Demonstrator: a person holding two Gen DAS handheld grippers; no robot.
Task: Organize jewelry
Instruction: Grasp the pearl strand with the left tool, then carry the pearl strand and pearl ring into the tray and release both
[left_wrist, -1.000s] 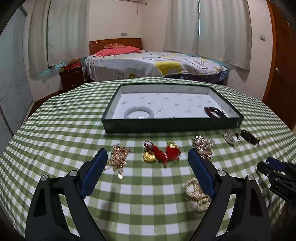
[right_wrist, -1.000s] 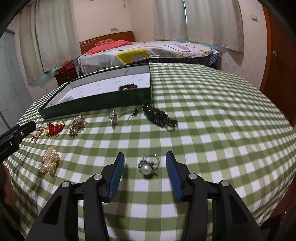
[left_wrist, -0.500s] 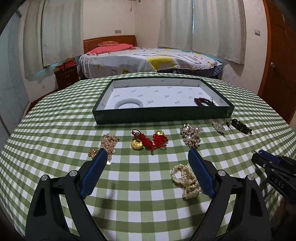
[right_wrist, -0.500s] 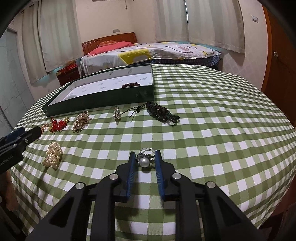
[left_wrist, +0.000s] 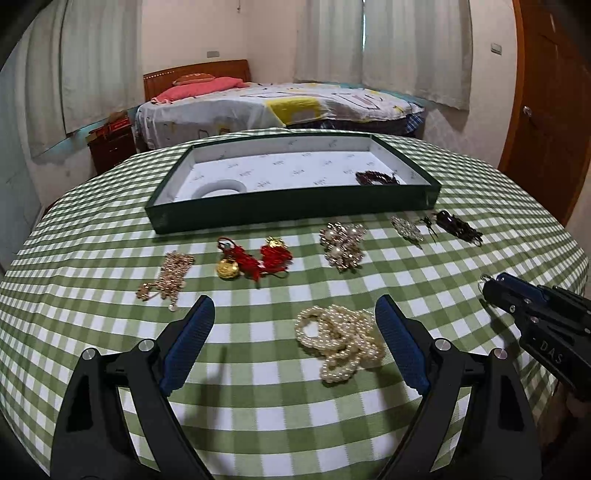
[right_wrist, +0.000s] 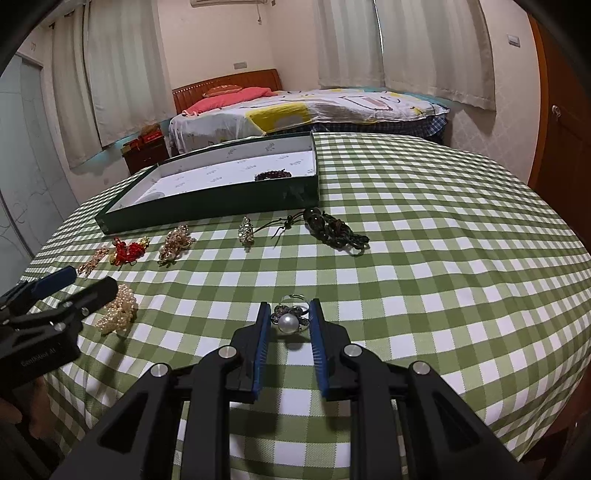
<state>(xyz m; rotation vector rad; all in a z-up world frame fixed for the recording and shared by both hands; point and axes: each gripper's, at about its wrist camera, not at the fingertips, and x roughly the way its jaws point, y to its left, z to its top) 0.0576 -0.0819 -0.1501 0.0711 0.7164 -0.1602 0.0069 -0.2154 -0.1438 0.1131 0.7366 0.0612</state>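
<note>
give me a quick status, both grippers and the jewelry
Right gripper shut on pearl ring. Left gripper open over pearl strand. Tray holds two pieces. Nothing in the way.

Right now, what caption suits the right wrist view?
Right gripper shut on a pearl ring on the checked tablecloth.

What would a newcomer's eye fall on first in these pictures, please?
Probably the right gripper, shut on a pearl ring at the checked tablecloth's near edge. Next, the green tray further back, holding a white bangle and dark beads. Last, the pearl strand between the open left gripper's fingers.
</note>
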